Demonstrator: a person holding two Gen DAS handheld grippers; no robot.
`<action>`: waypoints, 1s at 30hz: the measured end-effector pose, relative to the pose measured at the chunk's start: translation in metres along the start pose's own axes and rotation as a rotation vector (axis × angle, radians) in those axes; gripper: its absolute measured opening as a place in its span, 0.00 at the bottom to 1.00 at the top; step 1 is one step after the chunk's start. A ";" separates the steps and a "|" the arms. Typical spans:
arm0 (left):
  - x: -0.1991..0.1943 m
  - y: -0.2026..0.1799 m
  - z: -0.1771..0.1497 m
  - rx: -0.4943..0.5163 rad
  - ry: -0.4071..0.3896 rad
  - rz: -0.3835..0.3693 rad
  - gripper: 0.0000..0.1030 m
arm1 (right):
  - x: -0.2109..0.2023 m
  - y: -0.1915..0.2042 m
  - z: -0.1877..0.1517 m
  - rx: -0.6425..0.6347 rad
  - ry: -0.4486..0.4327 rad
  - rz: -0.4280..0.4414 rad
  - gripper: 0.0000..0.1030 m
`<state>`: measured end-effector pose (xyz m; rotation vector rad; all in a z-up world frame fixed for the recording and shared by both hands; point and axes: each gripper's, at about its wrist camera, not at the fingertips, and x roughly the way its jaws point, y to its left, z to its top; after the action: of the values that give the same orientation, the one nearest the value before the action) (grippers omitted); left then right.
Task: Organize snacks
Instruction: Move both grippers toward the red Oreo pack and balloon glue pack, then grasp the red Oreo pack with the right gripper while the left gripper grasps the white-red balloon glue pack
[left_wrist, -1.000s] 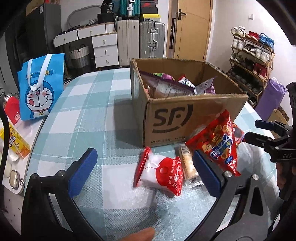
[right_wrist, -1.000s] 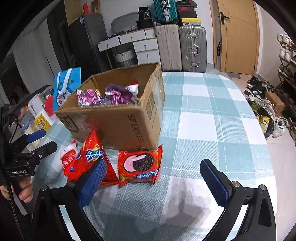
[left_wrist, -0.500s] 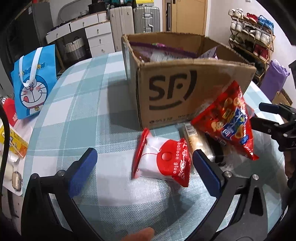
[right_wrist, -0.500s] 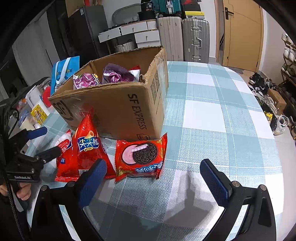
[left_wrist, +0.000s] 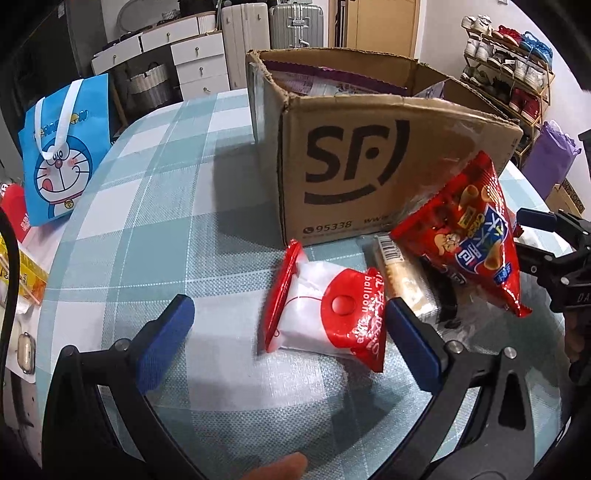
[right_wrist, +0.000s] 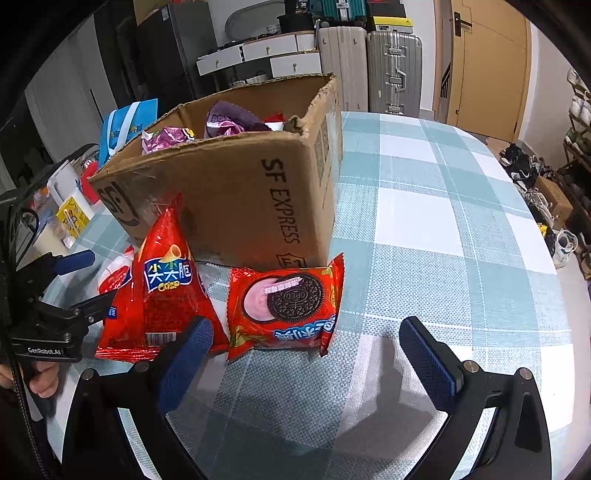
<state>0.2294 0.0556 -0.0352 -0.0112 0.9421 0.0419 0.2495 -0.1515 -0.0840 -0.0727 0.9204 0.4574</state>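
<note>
An open cardboard SF box (left_wrist: 369, 158) (right_wrist: 236, 195) holding purple snack bags stands on the checked table. In front of it lie a white-and-red balloon-glue packet (left_wrist: 325, 317), a clear cracker pack (left_wrist: 402, 284), a red crisp bag (left_wrist: 465, 236) (right_wrist: 166, 291) leaning on the box, and a red Oreo pack (right_wrist: 284, 302). My left gripper (left_wrist: 284, 332) is open just short of the balloon packet, its right finger beside the packet's edge. My right gripper (right_wrist: 306, 350) is open, close in front of the Oreo pack, its left finger overlapping the crisp bag's corner.
A blue cartoon tote bag (left_wrist: 59, 147) stands at the table's left edge beside a yellow box (left_wrist: 22, 273). Drawers and suitcases (right_wrist: 369, 66) line the far wall; a shoe rack (left_wrist: 509, 62) stands on the right. The checked tablecloth (right_wrist: 443, 221) stretches right of the box.
Both grippers have moved forward and lower toward the snacks; the balloon packet and the Oreo pack now loom larger between the fingers. Nothing was taken hold of.
</note>
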 end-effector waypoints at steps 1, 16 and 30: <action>0.000 0.000 0.000 0.001 0.006 -0.010 1.00 | 0.001 -0.001 0.000 0.001 0.002 0.001 1.00; 0.011 0.001 -0.003 -0.010 0.025 0.007 1.00 | 0.011 -0.006 -0.001 0.011 0.021 -0.042 1.00; 0.015 0.001 -0.005 -0.013 0.039 0.010 1.00 | 0.009 0.010 -0.004 -0.052 0.003 -0.077 0.93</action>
<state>0.2347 0.0565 -0.0503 -0.0191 0.9810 0.0569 0.2465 -0.1406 -0.0920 -0.1561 0.9052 0.4095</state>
